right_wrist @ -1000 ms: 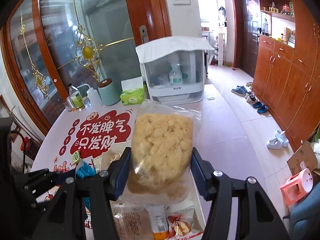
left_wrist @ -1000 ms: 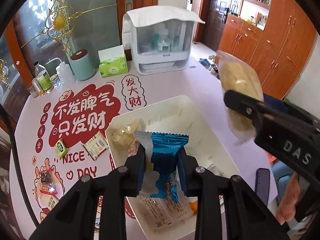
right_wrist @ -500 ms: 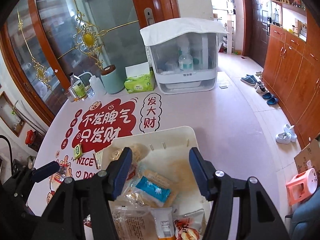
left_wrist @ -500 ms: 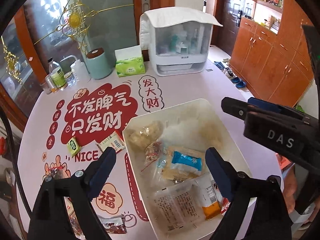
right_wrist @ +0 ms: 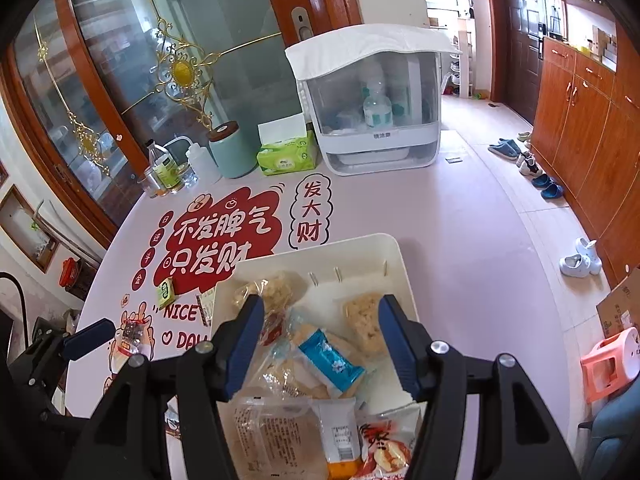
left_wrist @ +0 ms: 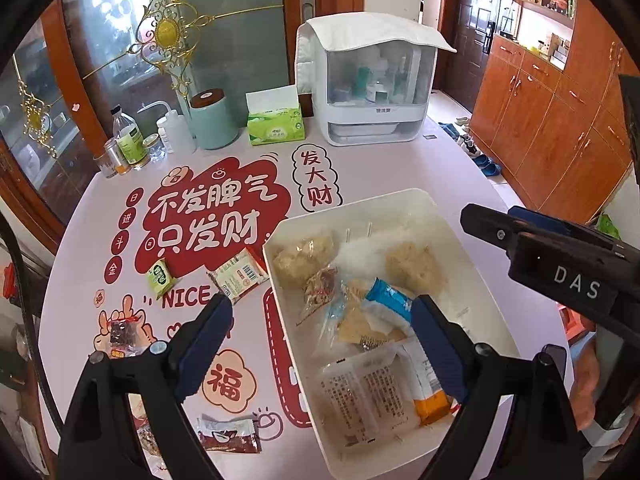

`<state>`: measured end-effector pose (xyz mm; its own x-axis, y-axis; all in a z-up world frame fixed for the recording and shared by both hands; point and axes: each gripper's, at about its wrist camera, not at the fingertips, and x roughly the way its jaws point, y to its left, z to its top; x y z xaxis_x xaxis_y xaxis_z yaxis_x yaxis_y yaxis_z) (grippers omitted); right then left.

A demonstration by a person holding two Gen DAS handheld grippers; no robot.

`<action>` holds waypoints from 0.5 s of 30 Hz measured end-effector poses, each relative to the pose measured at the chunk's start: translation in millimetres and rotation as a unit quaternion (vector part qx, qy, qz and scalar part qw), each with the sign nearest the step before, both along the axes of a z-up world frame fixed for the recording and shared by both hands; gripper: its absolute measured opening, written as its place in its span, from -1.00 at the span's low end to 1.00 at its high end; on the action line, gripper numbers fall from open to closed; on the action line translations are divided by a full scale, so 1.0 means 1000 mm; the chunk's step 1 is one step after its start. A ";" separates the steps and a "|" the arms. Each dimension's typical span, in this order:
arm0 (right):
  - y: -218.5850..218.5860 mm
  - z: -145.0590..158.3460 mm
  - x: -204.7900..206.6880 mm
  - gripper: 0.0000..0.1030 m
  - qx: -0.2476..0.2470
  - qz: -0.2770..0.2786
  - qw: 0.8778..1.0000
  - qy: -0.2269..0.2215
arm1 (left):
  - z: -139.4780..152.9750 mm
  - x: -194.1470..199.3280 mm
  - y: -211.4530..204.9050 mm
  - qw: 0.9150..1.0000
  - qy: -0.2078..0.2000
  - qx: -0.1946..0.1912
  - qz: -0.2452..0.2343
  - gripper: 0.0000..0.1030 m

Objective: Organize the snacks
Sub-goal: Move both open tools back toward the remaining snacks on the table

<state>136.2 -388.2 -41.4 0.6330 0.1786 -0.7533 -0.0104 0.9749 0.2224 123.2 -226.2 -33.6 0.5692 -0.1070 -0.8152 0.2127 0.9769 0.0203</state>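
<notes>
A white tray (left_wrist: 472, 240) on the pink table holds several snacks: a blue packet (left_wrist: 390, 298), a clear bag of yellow puffed snack (left_wrist: 412, 266), and more packets. The tray (right_wrist: 400, 256) shows in the right wrist view too, with the blue packet (right_wrist: 332, 362) and the puffed snack bag (right_wrist: 366, 322). My left gripper (left_wrist: 322, 322) is open and empty above the tray's left side. My right gripper (right_wrist: 322, 326) is open and empty above the tray. Loose snacks lie on the table left of the tray: a green packet (left_wrist: 160, 276), a barcode packet (left_wrist: 240, 276), a dark packet (left_wrist: 120, 336) and a brown packet (left_wrist: 228, 436).
At the table's back stand a white storage box (left_wrist: 372, 88), a green tissue pack (left_wrist: 276, 128), a teal canister (left_wrist: 212, 120) and small bottles (left_wrist: 128, 140). Wooden cabinets (left_wrist: 560, 120) and shoes on the floor (right_wrist: 544, 184) lie to the right.
Both grippers have opened. The left one let go of the blue packet and the right one let go of the puffed snack bag; both now lie in the tray.
</notes>
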 end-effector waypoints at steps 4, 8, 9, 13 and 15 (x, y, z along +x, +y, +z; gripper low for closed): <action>0.002 -0.003 -0.010 0.17 0.003 -0.002 1.000 0.005 | 0.004 -0.011 0.005 1.000 -0.008 0.006 -0.003 0.75; 0.008 -0.007 -0.020 0.17 0.008 0.000 1.000 0.013 | 0.008 -0.024 0.017 1.000 -0.019 0.015 -0.003 0.75; 0.011 -0.008 -0.023 0.17 0.010 0.001 1.000 0.014 | 0.009 -0.026 0.020 1.000 -0.021 0.016 -0.002 0.75; 0.023 -0.009 -0.031 0.17 0.012 0.005 1.000 0.017 | 0.011 -0.036 0.040 1.000 -0.022 0.020 0.008 0.75; 0.033 -0.010 -0.035 0.17 0.013 0.009 1.000 0.018 | 0.011 -0.040 0.055 0.999 -0.021 0.021 0.016 0.75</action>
<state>100.9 -355.1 -51.0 0.6017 0.2095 -0.7708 -0.0203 0.9687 0.2475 83.5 -171.6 -22.1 0.6056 -0.0536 -0.7940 0.1785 0.9814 0.0699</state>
